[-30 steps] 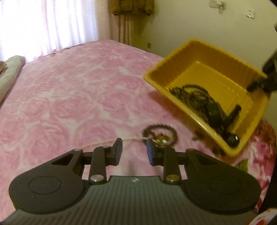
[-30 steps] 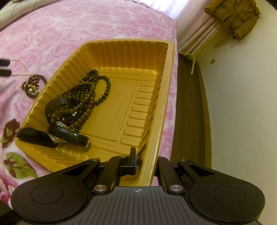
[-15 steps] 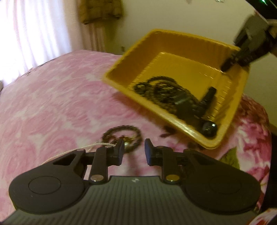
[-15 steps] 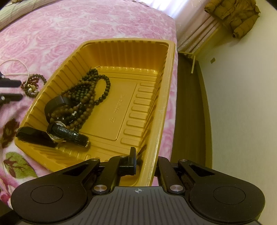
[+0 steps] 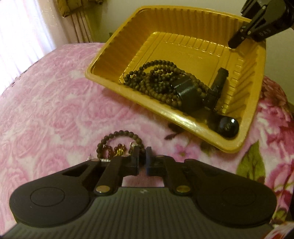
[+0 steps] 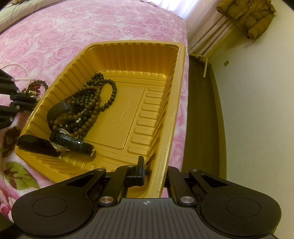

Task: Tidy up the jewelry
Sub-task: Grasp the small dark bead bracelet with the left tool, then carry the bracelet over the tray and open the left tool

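Note:
A yellow plastic tray (image 5: 102, 77) sits tilted on the pink bed and holds a long dark bead necklace (image 5: 156, 80), a black band (image 5: 187, 92) and a black-strapped watch (image 6: 71, 141). My right gripper (image 6: 156, 169) is shut on the tray's near rim (image 6: 165, 147); it also shows in the left wrist view (image 5: 237, 39). A small dark bead bracelet (image 5: 119, 139) with red and gold beads lies on the bed just beside the tray. My left gripper (image 5: 142, 156) is nearly shut right at this bracelet; whether the bracelet is pinched is hidden.
A thin white bead string (image 6: 20, 69) lies on the rose-patterned bedspread (image 5: 46, 110) by the bracelet. The bed edge, a dark floor (image 6: 202, 110) and a wall lie past the tray. A brown jacket (image 6: 246, 16) hangs by the curtains.
My left gripper has moved toward the tray and narrowed its jaws at the bracelet. The right gripper has kept its hold on the tray rim.

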The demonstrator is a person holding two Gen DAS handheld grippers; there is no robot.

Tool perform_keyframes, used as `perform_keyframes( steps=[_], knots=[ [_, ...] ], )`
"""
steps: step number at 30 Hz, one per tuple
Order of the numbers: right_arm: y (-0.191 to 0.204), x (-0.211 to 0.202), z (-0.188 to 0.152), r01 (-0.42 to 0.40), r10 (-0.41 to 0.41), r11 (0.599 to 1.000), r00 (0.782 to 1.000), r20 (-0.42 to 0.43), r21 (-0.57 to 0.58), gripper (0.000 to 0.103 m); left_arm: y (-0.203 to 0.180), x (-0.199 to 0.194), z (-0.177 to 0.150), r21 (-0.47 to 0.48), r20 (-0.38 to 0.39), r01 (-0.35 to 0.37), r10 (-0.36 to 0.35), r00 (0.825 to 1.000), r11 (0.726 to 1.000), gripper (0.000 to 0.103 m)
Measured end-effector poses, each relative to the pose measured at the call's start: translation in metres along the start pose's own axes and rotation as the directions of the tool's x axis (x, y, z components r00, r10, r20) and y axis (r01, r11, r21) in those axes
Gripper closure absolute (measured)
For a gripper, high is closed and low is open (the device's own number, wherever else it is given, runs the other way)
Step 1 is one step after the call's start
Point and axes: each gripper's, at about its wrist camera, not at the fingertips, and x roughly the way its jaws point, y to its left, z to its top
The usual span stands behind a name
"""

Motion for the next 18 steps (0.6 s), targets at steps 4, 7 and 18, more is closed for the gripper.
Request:
perform_keyframes(
  steps=[4,7,18],
  knots=[
    [0.0,0.0,0.0,0.001,-0.001,1.0,1.0,0.002,-0.003,0.098,0.003,-0.025,-0.009,-0.058,0.034,0.022,-0.02,0.999,0.998,0.098],
    [0.0,0.0,0.0,0.001,-0.001,1.0,1.0,0.0,-0.002,0.098,0.012,-0.052,-0.015,-0.137,0.084,0.041,-0.029,0.996,0.99,0.098],
    [0.0,-0.002,0.0,0.009,-0.009,1.0,1.0,0.006,-0.01,0.098,0.06,-0.132,0.013,-0.289,0.252,0.111,-0.037,0.967,0.951,0.098]
  ],
)
